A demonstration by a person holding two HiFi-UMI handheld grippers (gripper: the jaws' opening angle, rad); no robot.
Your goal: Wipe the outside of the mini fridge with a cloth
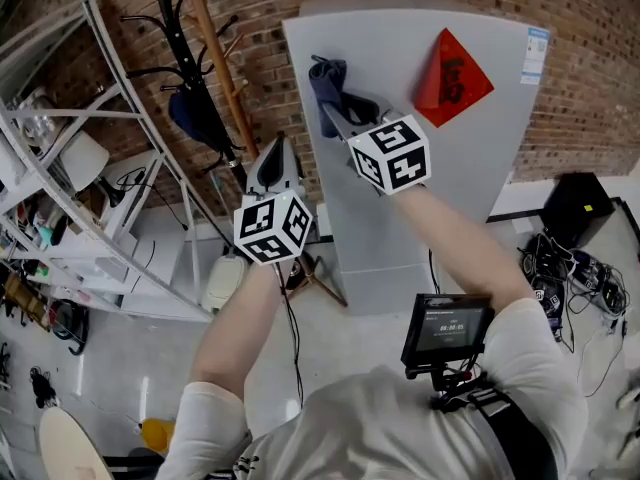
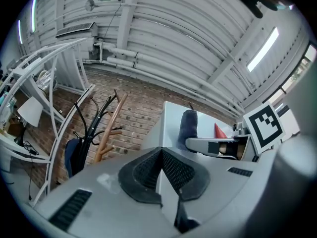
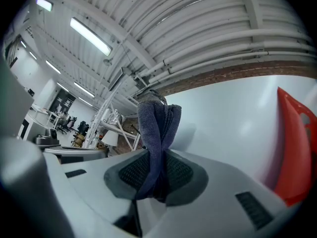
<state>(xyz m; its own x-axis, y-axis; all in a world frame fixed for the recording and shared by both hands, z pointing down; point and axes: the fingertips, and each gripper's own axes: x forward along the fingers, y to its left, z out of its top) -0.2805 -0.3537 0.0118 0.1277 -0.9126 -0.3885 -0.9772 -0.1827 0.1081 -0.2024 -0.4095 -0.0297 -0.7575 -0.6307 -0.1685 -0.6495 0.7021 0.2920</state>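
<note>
I have the right hand-held gripper (image 1: 336,106) clamped tight on a bunched blue cloth (image 1: 326,80), which stands up out of the closed pads. The cloth is up at the top left of the front of the grey mini fridge (image 1: 400,218), which stands on the floor against the brick wall (image 1: 270,28). I can't tell whether the cloth is pressing on the panel or just off it. My left hand-held gripper (image 1: 277,158) is closed and empty, held beside the fridge's left edge. I judge the wiping is at an early stroke. Next I'd keep the cloth flat on the panel and sweep across toward the red sticker (image 1: 452,71).
</note>
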